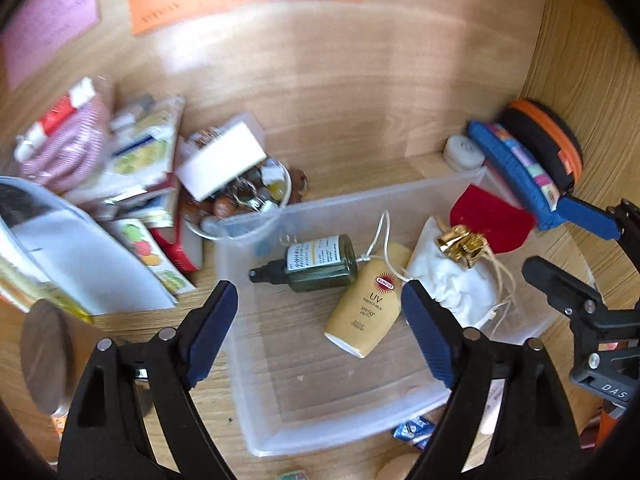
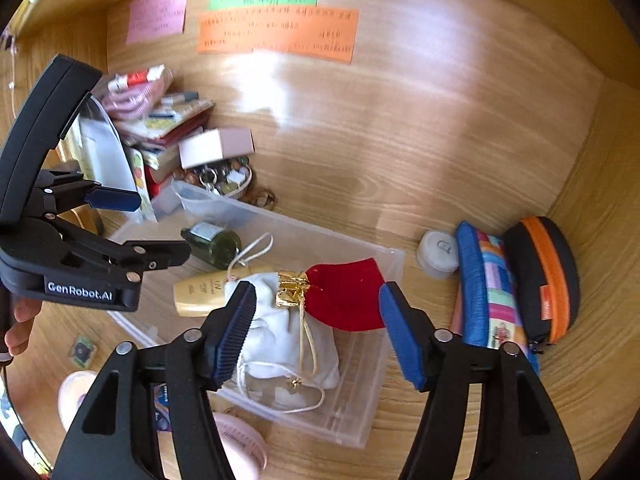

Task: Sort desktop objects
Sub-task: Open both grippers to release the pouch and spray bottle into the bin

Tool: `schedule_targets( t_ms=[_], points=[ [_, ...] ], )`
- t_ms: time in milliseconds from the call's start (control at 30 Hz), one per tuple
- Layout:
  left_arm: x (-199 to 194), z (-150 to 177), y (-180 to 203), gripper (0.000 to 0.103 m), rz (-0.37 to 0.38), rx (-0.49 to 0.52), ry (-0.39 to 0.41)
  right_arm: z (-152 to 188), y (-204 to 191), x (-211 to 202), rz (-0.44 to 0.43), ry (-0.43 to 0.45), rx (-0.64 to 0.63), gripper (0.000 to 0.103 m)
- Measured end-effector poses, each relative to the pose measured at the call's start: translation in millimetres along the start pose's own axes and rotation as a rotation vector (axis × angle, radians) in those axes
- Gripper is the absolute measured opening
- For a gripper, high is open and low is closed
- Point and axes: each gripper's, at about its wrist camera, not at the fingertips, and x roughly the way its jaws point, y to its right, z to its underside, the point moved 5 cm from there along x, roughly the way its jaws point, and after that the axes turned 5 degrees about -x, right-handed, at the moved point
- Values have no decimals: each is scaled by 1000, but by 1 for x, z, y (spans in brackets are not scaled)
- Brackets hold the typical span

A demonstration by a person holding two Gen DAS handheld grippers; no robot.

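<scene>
A clear plastic bin (image 1: 256,420) (image 2: 372,396) lies on the wooden desk. In it are a dark green spray bottle (image 1: 320,264) (image 2: 216,244), a yellow sunscreen tube (image 1: 366,308) (image 2: 196,290), a white drawstring pouch (image 1: 452,284) (image 2: 280,336) with a gold clasp (image 2: 290,290), and a red pouch (image 1: 490,220) (image 2: 346,296). My left gripper (image 1: 320,332) is open and empty above the bin. My right gripper (image 2: 318,332) is open and empty over the pouches; it also shows in the left wrist view (image 1: 572,248).
A pile of books and packets (image 1: 132,184) (image 2: 168,128), a white box (image 1: 222,160) and a bowl of trinkets (image 1: 248,196) stand left. A blue pencil case (image 2: 488,284), a black-orange case (image 2: 548,276) and a white jar (image 2: 438,254) stand right. Coloured notes (image 2: 276,32) hang on the back wall.
</scene>
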Motion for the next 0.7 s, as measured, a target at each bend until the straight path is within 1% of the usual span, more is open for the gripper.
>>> schedule_targets(
  t_ms=[233,300,400,467,533,700],
  points=[
    [-54,4,-7,92,-11,-13,127,-3,-5,-46,-2,81,32,70],
    [-71,8,-9,95,-10,-15,170,-2,-8,-58,-6,103,38,70],
    [-92,15,-9,97,-2,-12,215,-1,-11,-77,-7,140,47,71],
    [-103,20,-10,98,3,-16,238,0,-14,-89,-9,166,53,74],
    [-115,28,-13,98,10,-19,259,3,-16,-99,-2,188,59,81],
    [-128,49,-20,99,-8,-28,285,14,-26,-118,7,223,55,81]
  ],
)
